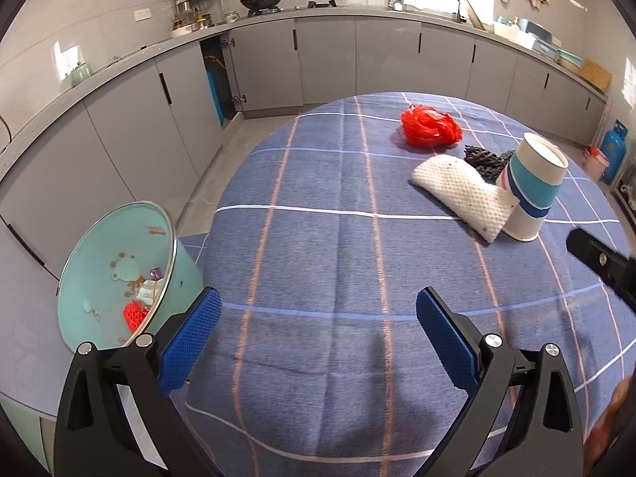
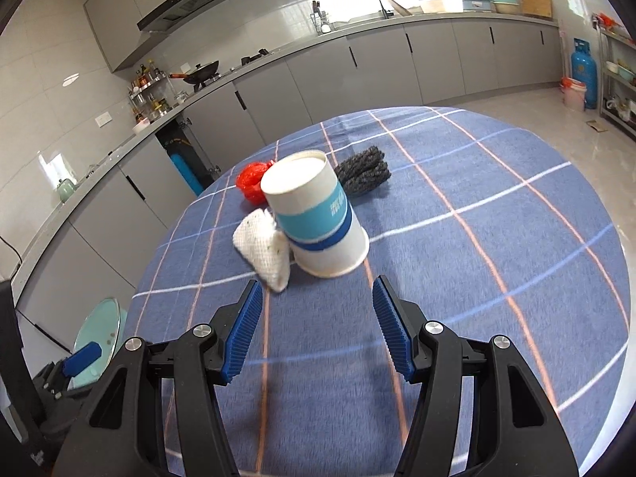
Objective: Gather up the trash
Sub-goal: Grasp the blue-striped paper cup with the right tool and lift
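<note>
Approach is the step in hand: right gripper [image 2: 318, 328], jaws apart and empty (left gripper [image 1: 318, 342] likewise), must straddle the cup [image 2: 318, 218] at twelve o'clock.

Bright window glare, fisheye curvature, slight blur

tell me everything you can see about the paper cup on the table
The paper cup is white, with a wide teal band carrying pale lettering and a narrower dark blue band below it. It stands upright but leans, mouth up and open; its inside looks plain and its contents cannot be seen. It sits on the blue checked tablecloth. A folded white wipe lies against its side. A red plastic bag and a dark scrubby bundle lie behind it. Neither gripper touches it.
</note>
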`<act>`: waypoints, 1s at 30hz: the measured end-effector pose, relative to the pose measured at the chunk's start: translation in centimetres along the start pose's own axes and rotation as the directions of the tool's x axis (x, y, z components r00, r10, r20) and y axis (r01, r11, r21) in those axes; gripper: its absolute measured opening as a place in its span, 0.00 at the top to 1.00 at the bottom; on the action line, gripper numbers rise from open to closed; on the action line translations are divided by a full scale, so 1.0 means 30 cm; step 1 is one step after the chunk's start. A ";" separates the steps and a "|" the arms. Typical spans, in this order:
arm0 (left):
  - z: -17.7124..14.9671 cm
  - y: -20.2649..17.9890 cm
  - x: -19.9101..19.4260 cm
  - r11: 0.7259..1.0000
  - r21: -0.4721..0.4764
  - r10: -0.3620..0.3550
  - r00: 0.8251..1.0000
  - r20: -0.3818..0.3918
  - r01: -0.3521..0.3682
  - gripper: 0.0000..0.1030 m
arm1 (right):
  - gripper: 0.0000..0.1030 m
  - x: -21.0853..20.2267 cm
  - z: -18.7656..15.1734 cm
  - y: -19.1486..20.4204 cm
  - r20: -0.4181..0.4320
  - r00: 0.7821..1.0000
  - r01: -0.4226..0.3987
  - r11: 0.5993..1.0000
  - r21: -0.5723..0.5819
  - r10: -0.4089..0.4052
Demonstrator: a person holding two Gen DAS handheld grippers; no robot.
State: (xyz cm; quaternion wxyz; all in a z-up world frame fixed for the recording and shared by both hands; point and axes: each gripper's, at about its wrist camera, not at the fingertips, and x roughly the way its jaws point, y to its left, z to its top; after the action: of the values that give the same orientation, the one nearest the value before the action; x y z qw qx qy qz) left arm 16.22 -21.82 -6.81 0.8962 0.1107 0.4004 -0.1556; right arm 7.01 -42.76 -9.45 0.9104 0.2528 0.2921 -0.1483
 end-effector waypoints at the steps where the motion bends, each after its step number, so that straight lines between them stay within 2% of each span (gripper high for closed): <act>1: 0.003 -0.005 0.004 1.000 0.003 0.000 1.000 -0.001 0.000 0.07 | 0.42 0.009 0.013 0.001 0.002 1.000 0.000 1.000 -0.006 0.000; 14: 0.090 -0.050 0.075 1.000 -0.011 -0.005 1.000 -0.016 0.004 0.07 | 0.36 0.170 0.151 0.040 -0.022 1.000 0.004 0.996 -0.085 -0.006; 17: 0.109 -0.062 0.093 1.000 -0.016 -0.005 1.000 -0.019 0.005 0.07 | 0.36 0.199 0.164 0.033 -0.034 0.999 0.006 0.995 -0.097 -0.010; 19: 0.120 -0.071 0.108 1.000 -0.023 -0.007 1.000 -0.023 0.007 0.07 | 0.42 0.212 0.166 0.020 -0.042 0.999 0.004 0.996 -0.090 -0.008; 26: 0.165 -0.116 0.146 0.999 -0.046 -0.029 0.999 -0.018 0.028 0.07 | 0.43 0.166 0.194 -0.033 -0.006 1.000 -0.011 0.998 -0.063 0.011; 30: 0.207 -0.178 0.159 0.997 -0.049 -0.063 0.998 -0.009 0.063 0.08 | 0.43 0.098 0.224 -0.098 0.046 0.999 0.016 1.000 -0.027 -0.014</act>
State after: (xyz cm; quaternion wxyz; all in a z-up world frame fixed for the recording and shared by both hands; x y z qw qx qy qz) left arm 21.52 -29.69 -6.73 0.8912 0.0771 0.4120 -0.1733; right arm 11.15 -49.22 -7.62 0.9191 0.2345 0.2752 -0.1568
